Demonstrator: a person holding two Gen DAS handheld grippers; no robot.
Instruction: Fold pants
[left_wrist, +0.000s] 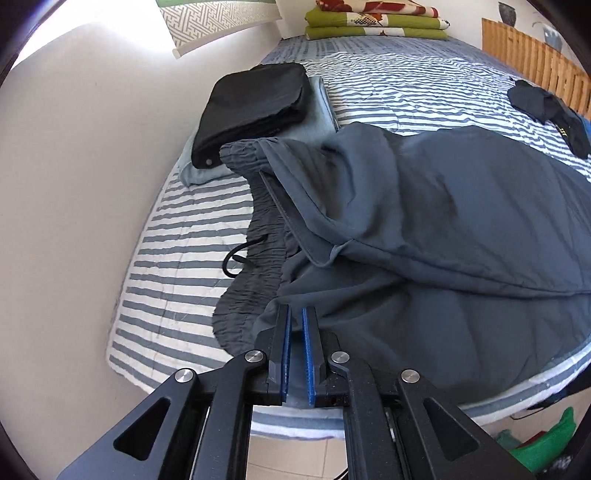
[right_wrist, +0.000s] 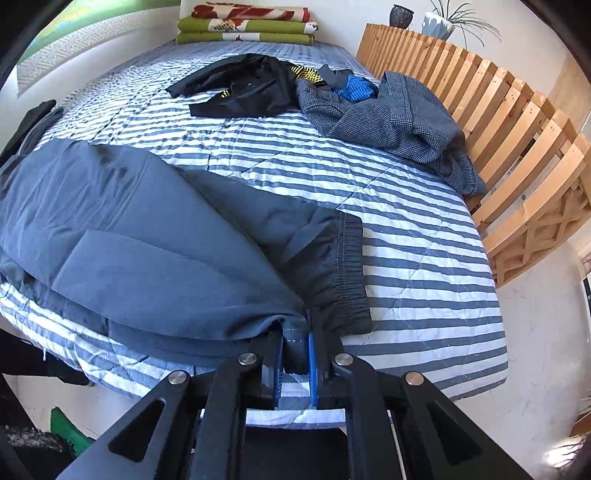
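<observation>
Dark blue-grey pants lie crosswise on the striped bed, one leg folded loosely over the other. In the left wrist view the gathered waistband and its black drawstring are at the left. My left gripper is shut on the pants fabric just below the waistband, near the bed's front edge. In the right wrist view the pants run to the left and the elastic cuffs lie to the right. There my right gripper is shut on the fabric at the cuff end.
A folded black garment rests on a folded light blue one by the white wall. Loose clothes and a black garment lie near the wooden slat rail. Folded green blankets sit at the far end.
</observation>
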